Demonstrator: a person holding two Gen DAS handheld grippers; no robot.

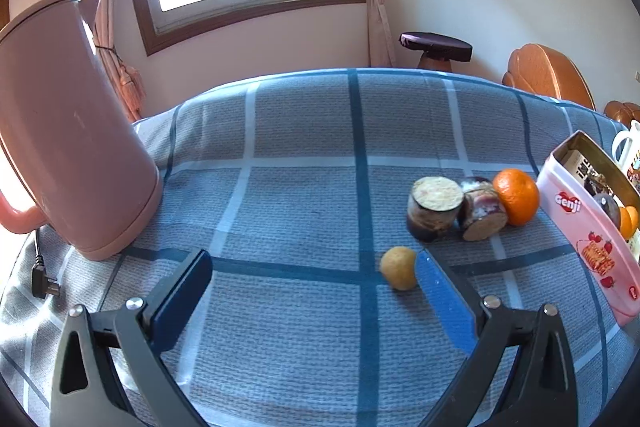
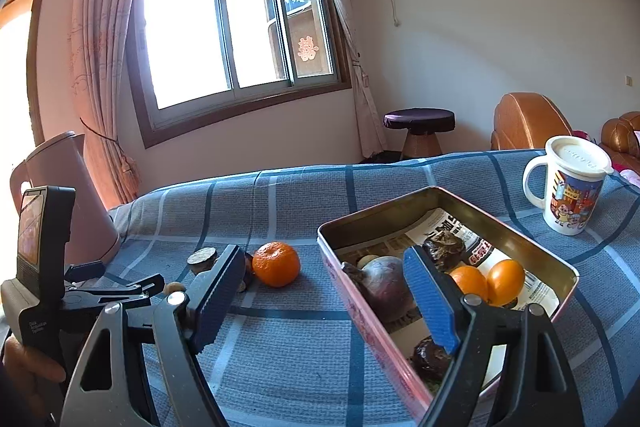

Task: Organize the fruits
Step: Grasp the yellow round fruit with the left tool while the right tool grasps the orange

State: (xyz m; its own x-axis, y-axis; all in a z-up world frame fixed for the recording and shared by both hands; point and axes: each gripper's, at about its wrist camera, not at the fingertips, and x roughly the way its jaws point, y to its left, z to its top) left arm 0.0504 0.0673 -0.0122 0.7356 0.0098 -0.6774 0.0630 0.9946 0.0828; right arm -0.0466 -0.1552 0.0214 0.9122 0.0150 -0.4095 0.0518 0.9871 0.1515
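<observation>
My left gripper (image 1: 314,275) gaped empty, the small yellow fruit (image 1: 399,267) beside its right finger; a nudge might roll it. My right gripper (image 2: 326,291) hung open near the tin (image 2: 452,193), the orange (image 2: 277,263) loose.

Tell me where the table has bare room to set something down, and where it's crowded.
Free: the wide stretch of checked cloth between the pink kettle and the cut dark pieces. Crowded: those pieces, the orange and the small yellow fruit bunch beside the tin, itself partly filled; the mug stands behind it.
</observation>
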